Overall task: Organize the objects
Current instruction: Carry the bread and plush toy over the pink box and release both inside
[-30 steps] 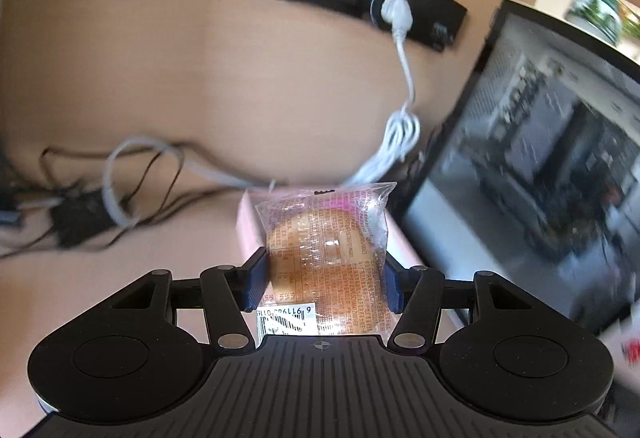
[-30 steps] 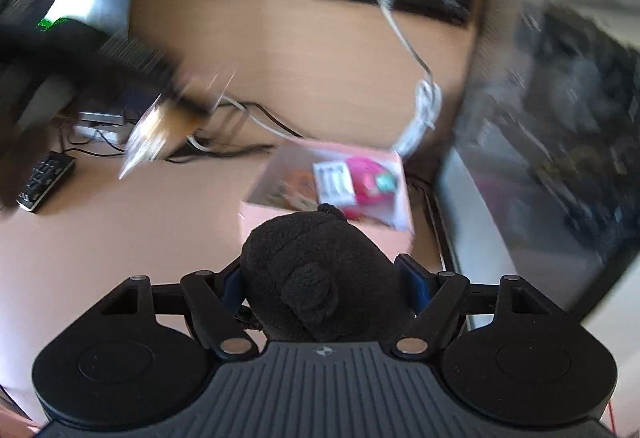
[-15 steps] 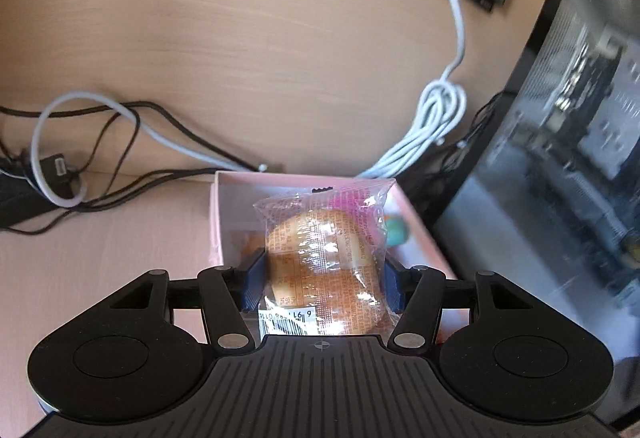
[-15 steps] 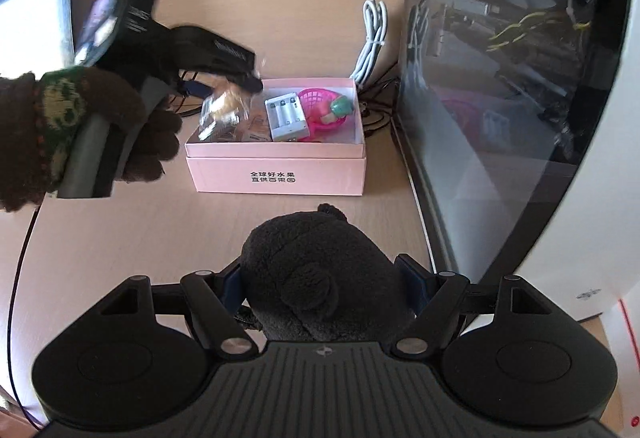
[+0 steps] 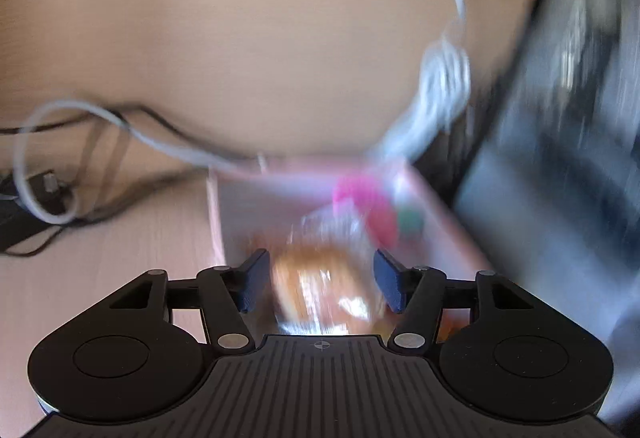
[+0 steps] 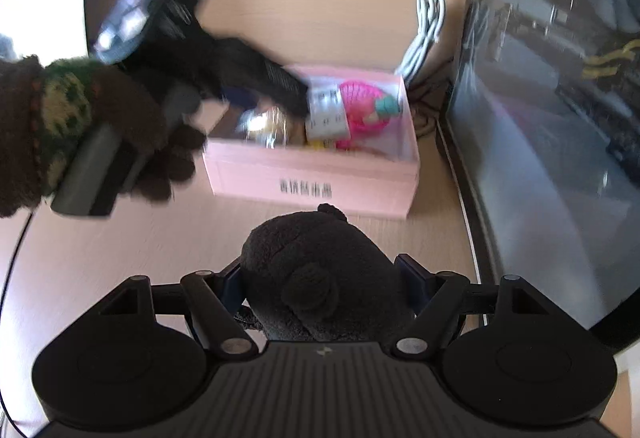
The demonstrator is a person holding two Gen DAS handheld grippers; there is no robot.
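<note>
**Pastry over the pink box, plush waiting in front of it**

Your wrapped pastry point(image 5: 326, 288) sits between the pads of your left tongs point(image 5: 322, 284), low over the near left part of the pink box point(image 6: 316, 173). That view is smeared, so whether the pads press the wrapper or stand just off it cannot be told; a thin gap seems to show on each side. Seen from the right wrist, the shiny wrapper lies just inside the box's front wall, beside a white battery pack point(image 6: 326, 113) and a pink net basket point(image 6: 366, 105) with a small green piece on it.

Your right tongs point(image 6: 322, 286) are pinching a dark plush toy point(image 6: 320, 274), both pads sunk into its sides. It hangs above the table point(image 6: 120, 258), just in front of the box and apart from it.

Your left hand point(image 6: 116, 133), in a brown knitted glove, grips the left tool's handle left of the box. A coiled white cable point(image 6: 428, 25) lies behind the box, and a glass-sided computer case point(image 6: 560, 117) stands to its right.
</note>
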